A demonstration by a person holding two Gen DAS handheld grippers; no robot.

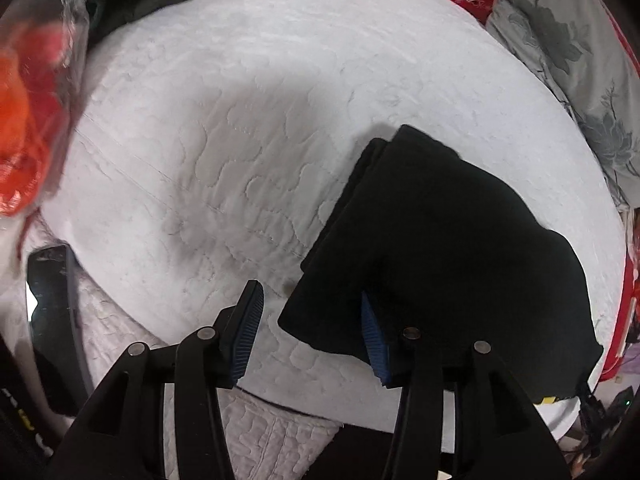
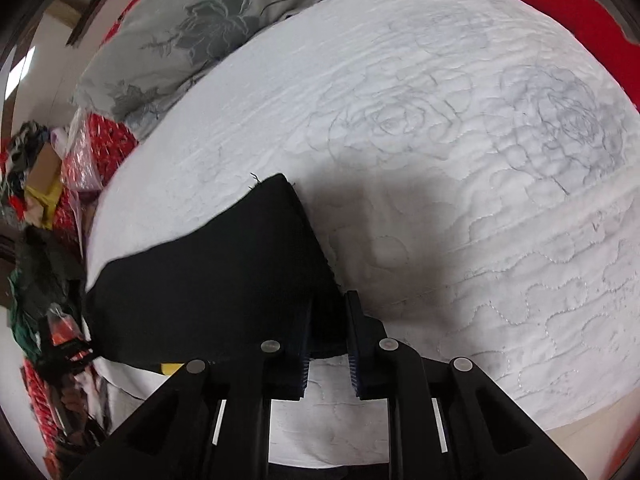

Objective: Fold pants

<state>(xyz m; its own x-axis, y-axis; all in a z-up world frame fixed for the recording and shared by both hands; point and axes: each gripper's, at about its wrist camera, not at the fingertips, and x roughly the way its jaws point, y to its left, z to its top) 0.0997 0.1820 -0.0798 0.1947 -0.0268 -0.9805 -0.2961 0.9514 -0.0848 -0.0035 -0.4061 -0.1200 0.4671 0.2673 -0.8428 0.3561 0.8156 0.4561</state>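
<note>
Pants [image 1: 452, 248]: black, already folded into a compact stack, lying on the white quilt [image 1: 248, 120], lower right of the left wrist view, lower left of the right wrist view.

Left gripper [image 1: 312, 336]: jaws about half open, near corner of the stack between them, pads not pressing; holds nothing.

Right gripper [image 2: 328, 356]: jaws narrow but apart; stack edge at the left pad; whether any cloth is pinched I cannot tell.

Step, by my reading: late, tidying or releasing the last fold. Next: square the edges, or lift clear without dragging a layer.

Grey flowered pillow [image 1: 568, 44] upper right, well apart.
</note>
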